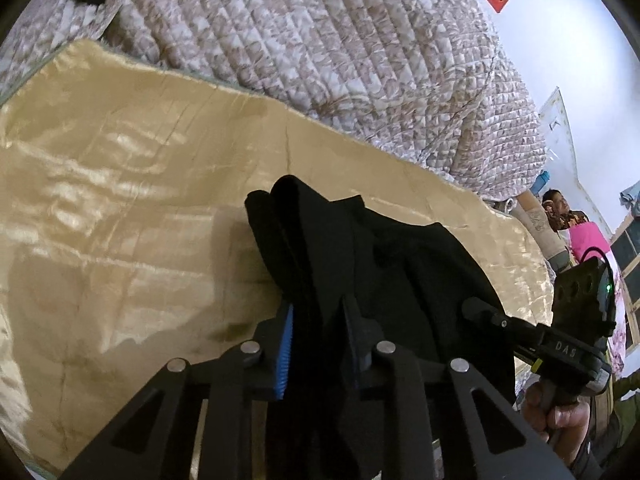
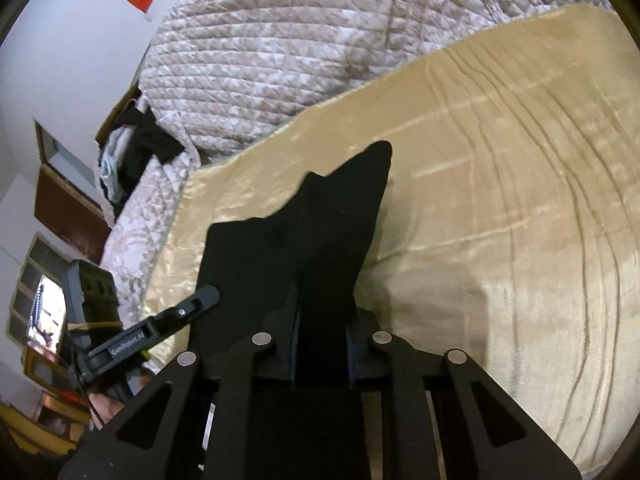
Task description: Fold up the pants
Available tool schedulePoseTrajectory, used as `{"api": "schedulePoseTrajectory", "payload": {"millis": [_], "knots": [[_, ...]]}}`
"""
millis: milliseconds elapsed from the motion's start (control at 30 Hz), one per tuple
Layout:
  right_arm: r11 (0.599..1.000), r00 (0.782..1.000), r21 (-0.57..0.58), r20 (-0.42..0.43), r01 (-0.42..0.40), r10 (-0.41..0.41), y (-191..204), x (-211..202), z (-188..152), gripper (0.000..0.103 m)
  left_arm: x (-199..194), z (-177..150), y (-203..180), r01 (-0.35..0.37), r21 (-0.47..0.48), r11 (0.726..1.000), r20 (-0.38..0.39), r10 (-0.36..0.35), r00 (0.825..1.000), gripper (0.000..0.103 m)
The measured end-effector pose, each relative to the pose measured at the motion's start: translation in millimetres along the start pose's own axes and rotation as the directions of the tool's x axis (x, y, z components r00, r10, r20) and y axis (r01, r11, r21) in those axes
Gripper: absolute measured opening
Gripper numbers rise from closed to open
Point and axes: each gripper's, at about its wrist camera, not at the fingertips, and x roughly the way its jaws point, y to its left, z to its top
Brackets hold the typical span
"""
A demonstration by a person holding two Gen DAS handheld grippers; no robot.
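Black pants (image 1: 360,248) pinched in both grippers, gold satin sheet (image 1: 120,208) open around

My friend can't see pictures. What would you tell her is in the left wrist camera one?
The left gripper is clamped on bunched black pants, lifting them over a shiny gold blanket. The right gripper grips the pants too. A quilted comforter is heaped behind.

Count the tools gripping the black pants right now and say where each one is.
2. The left tool clamps the black pants over the gold bedspread; the right tool clamps another part beside it. Fabric hides most of the pads.
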Motion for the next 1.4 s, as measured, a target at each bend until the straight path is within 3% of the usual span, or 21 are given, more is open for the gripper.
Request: {"api": "schedulePoseTrajectory", "payload": {"millis": [267, 533, 633, 700, 800, 933, 1100, 1233, 1333, 1400], "knots": [[0.997, 0.999, -0.063, 0.004, -0.033, 0.034, 26, 20, 43, 0.016, 3, 56, 7, -0.041, 0.062, 0.997, 0.036, 0.039, 0.999, 0.024], [0.997, 0.999, -0.070, -0.033, -0.021, 0.019, 21, 77, 80, 0.016, 49, 89, 47, -0.111, 0.063, 0.992, 0.013, 0.110, 0.994, 0.025], [0.994, 0.996, -0.096, -0.075, 0.048, -0.055, 7, 100, 77, 0.017, 69, 88, 62, -0.153, 0.053, 0.987, -0.017, 0.155, 0.988, 0.032], [0.992, 0.990, -0.083, -0.099, 0.093, -0.101, -5, 106, 75, 0.023, 67, 86, 69, -0.133, 0.012, 0.991, -0.026, 0.134, 0.991, 0.034], [0.984, 0.987, -0.102, -0.054, 0.147, -0.154, -2, 92, 74, 0.033, 54, 85, 67, -0.186, 0.030, 0.982, 0.000, 0.186, 0.983, 0.033], [0.946, 0.970, -0.214, 0.042, 0.242, -0.239, 22, 66, 64, 0.033, 29, 78, 60, -0.249, 0.034, 0.968, 0.055, 0.247, 0.967, 0.033], [0.899, 0.959, -0.332, 0.090, 0.285, -0.271, 54, 58, 40, 0.033, 8, 54, 24, -0.301, 0.126, 0.945, 0.119, 0.287, 0.950, 0.033], [0.864, 0.954, -0.405, 0.091, 0.298, -0.286, 67, 58, 17, 0.029, 3, 30, 9, -0.319, 0.180, 0.931, 0.129, 0.299, 0.946, 0.033], [0.834, 0.939, -0.447, 0.040, 0.322, -0.342, 63, 74, 2, 0.029, 17, 15, 11, -0.342, 0.209, 0.916, 0.075, 0.333, 0.940, 0.033], [0.838, 0.940, -0.441, 0.036, 0.321, -0.340, 59, 75, -2, 0.029, 18, 13, 11, -0.346, 0.213, 0.914, 0.083, 0.336, 0.938, 0.034]]}}
